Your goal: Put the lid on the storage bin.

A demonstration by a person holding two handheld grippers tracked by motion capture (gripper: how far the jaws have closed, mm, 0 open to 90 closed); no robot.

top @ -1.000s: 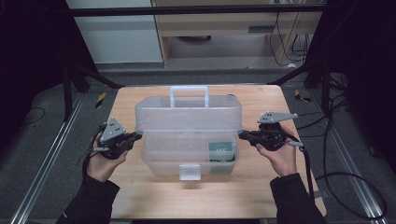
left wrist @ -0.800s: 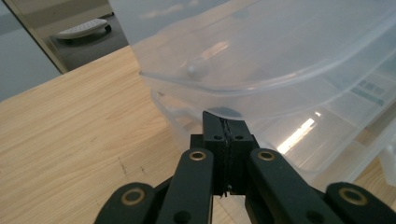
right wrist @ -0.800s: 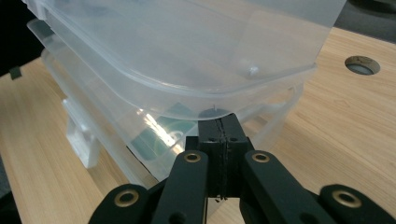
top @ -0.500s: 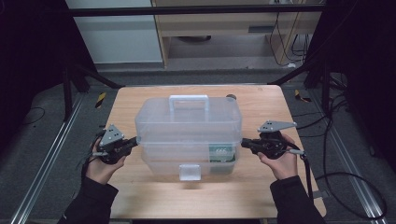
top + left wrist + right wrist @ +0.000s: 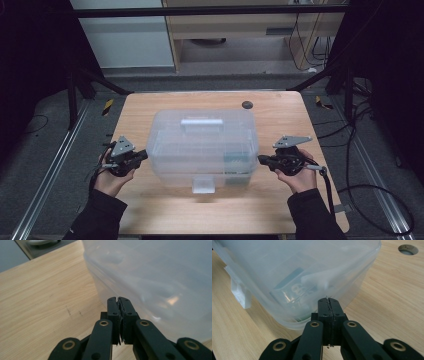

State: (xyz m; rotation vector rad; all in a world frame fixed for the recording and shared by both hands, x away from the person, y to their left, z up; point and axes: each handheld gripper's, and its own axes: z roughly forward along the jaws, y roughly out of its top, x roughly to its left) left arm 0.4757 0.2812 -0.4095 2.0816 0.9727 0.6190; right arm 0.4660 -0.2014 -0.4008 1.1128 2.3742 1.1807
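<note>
Clear lidded box (image 5: 202,147) down on the table (image 5: 150,105); both grippers at its short ends.

Box sits mid-table, lid on, front latch (image 5: 203,185) at 6 o'clock, carry handle (image 5: 201,121) on top, a small teal item (image 5: 234,157) inside toward the 4 o'clock corner. Judged: the setting-down looks done or nearly so, since the base seems flat on the wood; what is left is to draw both tools clear. Left gripper (image 5: 142,156) at the box's 9 o'clock end, jaws together with nothing between them, tips at the wall (image 5: 150,285); contact cannot be told. Right gripper (image 5: 262,160) at the 3 o'clock end, jaws pressed together and empty, tips just under a small side tab (image 5: 322,277) by the rim.
</note>
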